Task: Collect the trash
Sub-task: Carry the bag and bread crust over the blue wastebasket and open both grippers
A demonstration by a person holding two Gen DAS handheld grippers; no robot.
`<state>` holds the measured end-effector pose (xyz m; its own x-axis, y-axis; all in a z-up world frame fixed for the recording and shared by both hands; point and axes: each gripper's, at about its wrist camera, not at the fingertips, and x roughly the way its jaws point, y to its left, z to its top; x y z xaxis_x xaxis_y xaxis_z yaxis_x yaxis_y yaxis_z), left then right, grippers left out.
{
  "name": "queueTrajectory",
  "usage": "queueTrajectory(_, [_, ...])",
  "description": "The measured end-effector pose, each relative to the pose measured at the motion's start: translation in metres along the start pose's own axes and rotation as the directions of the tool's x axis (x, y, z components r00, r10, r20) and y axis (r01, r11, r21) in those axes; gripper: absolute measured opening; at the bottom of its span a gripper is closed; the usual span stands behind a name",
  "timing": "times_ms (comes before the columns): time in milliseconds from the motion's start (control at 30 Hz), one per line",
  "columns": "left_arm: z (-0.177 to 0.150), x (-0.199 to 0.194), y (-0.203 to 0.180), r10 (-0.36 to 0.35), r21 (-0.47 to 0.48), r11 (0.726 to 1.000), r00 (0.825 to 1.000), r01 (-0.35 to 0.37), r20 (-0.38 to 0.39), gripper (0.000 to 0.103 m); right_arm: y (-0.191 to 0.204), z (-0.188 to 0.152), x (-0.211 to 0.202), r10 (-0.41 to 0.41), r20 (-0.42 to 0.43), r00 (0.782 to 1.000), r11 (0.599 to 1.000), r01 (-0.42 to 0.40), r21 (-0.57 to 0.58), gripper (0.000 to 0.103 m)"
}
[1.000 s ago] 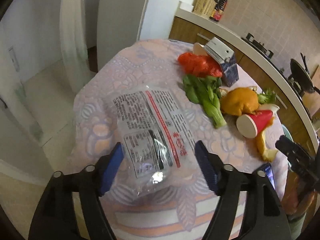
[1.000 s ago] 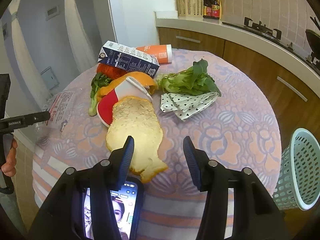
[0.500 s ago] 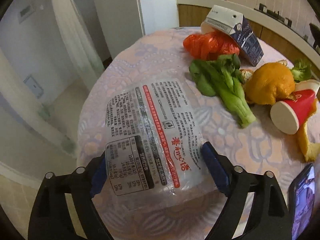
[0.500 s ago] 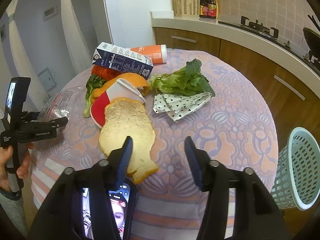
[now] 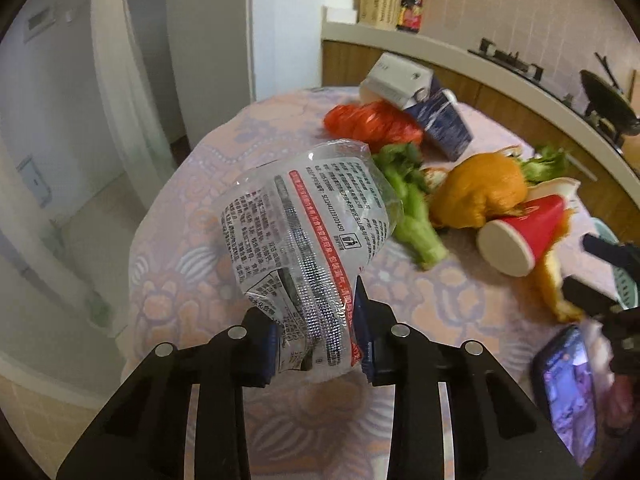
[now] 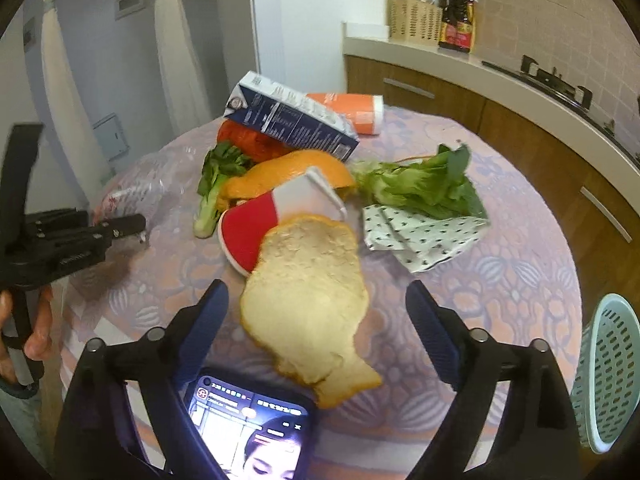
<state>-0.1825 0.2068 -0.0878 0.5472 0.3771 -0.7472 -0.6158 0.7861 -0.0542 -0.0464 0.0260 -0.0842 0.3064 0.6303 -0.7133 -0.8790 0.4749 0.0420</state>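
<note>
My left gripper [image 5: 316,316] is shut on a clear printed plastic bag [image 5: 308,224], crumpled and lifted off the round table [image 5: 192,248]. From the right wrist view the left gripper [image 6: 120,224] shows at the left with the bag [image 6: 140,188]. My right gripper [image 6: 316,300] is open above a slice of bread [image 6: 308,288]. Other trash lies on the table: a red paper cup [image 6: 256,228], orange peel [image 6: 288,168], a milk carton [image 6: 292,120], a red plastic bag [image 5: 368,120], a crumpled dotted napkin [image 6: 424,236].
A green mesh bin [image 6: 608,372] stands off the table's right edge. A phone [image 6: 252,428] with a lit screen lies at the near edge. Leafy greens [image 6: 424,184], bok choy [image 5: 412,208] and an orange bottle [image 6: 352,108] also lie there. A kitchen counter [image 6: 500,80] runs behind.
My left gripper closed on the plastic bag and lifted it off the table, crumpling it. My right gripper stayed open over the bread, moving slightly forward.
</note>
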Motion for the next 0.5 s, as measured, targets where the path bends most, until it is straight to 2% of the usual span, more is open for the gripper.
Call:
queueTrajectory(133, [0.002, -0.004, -0.008, -0.028, 0.007, 1.000, 0.999, 0.028, 0.016, 0.029, -0.002, 0.005, 0.021, 0.013, -0.079, 0.997, 1.000, -0.011, 0.023, 0.088])
queueTrajectory(200, [0.001, -0.006, -0.011, -0.038, 0.007, 0.999, 0.999, 0.038, 0.021, 0.029, -0.003, 0.005, 0.032, -0.029, -0.130, 0.991, 0.999, 0.032, 0.022, 0.086])
queueTrajectory(233, [0.001, -0.007, -0.012, -0.046, 0.005, 0.999, 0.999, 0.045, 0.023, 0.029, -0.004, 0.004, 0.035, -0.009, -0.146, 0.989, 0.999, 0.014, 0.035, 0.080])
queueTrajectory(367, [0.000, -0.012, -0.014, -0.058, -0.002, 0.998, 0.998, 0.058, 0.034, 0.029, -0.007, 0.003, 0.027, -0.002, -0.121, 0.993, 0.999, 0.007, 0.044, 0.060])
queueTrajectory(500, [0.001, -0.022, -0.017, -0.059, -0.005, 0.998, 0.997, 0.060, 0.058, 0.029, -0.013, 0.001, 0.010, 0.030, -0.085, 0.996, 0.997, -0.024, 0.070, 0.044])
